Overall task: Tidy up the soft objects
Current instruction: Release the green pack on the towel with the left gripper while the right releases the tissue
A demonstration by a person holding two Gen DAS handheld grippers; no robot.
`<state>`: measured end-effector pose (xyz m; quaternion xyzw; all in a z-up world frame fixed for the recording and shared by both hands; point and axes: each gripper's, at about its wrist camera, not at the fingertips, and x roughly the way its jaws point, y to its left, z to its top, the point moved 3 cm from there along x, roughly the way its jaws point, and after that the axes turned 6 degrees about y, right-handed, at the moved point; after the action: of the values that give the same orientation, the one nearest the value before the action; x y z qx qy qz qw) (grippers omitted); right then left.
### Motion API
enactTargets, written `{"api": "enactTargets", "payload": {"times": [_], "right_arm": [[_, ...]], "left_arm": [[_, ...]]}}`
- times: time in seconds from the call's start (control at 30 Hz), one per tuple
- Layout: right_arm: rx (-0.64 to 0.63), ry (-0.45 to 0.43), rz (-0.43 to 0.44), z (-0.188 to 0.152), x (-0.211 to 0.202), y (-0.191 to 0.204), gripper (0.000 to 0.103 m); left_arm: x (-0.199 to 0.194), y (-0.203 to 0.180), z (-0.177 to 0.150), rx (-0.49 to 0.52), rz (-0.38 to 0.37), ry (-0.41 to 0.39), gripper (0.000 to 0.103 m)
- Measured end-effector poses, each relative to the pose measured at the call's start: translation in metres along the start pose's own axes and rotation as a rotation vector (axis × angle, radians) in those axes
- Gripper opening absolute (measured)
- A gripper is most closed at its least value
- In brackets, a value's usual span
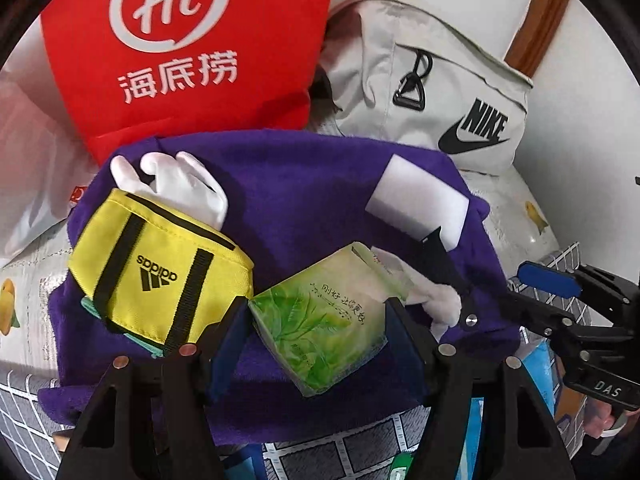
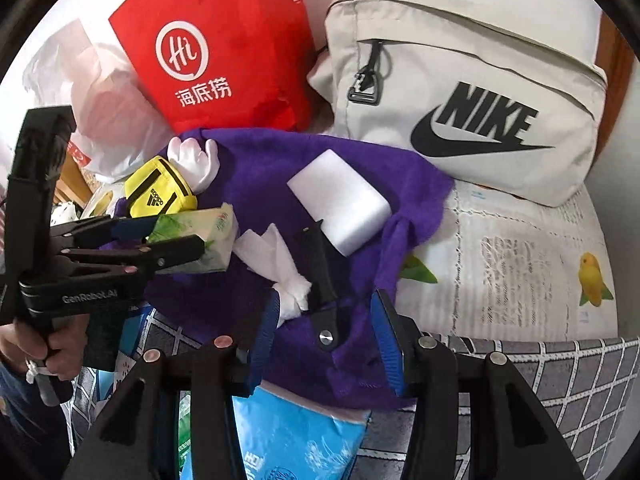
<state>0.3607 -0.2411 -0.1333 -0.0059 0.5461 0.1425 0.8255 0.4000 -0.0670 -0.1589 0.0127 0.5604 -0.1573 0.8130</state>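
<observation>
At the lower middle of the left wrist view, the left tongs (image 1: 316, 320) pinch the green tissue pack (image 1: 320, 316) by its sides, light and squashy on the purple towel (image 1: 304, 184), while the right tongs (image 2: 324, 340) stand spread, empty

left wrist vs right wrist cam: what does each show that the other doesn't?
Left wrist only: a wire rack at the right edge and the right gripper from the side.

Right wrist only: the person's hand on the left gripper's handle, and a blue tissue pack below the towel.

Both: purple towel, green tissue pack between the left gripper fingers, yellow pouch, white sponge, red bag, Nike bag.
</observation>
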Motion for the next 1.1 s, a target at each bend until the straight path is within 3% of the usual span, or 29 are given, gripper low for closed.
{"api": "enactTargets", "payload": {"times": [0.13,0.23,0.6,0.8,1.1], "right_arm": [[0.007,0.005,-0.005,-0.005,-0.001,-0.003,0.047],[0.017,0.009,-0.003,-0.010,-0.002,-0.003,0.047],[0.012,-0.010,0.003,-0.025,-0.022,0.016,0.047],[-0.007,-0.030,0.007,-0.042,-0.044,0.034,0.047],[-0.020,-0.086,0.022,-0.075,-0.082,0.061,0.047]], "left_arm": [[0.002,-0.002,0.001,-0.004,-0.002,0.006,0.071],[0.001,-0.004,0.003,-0.007,0.004,0.003,0.083],[-0.031,-0.004,-0.014,-0.008,0.023,-0.029,0.083],[-0.062,-0.006,-0.042,0.011,0.052,-0.054,0.083],[-0.104,-0.008,-0.112,0.028,0.044,-0.073,0.083]]}}
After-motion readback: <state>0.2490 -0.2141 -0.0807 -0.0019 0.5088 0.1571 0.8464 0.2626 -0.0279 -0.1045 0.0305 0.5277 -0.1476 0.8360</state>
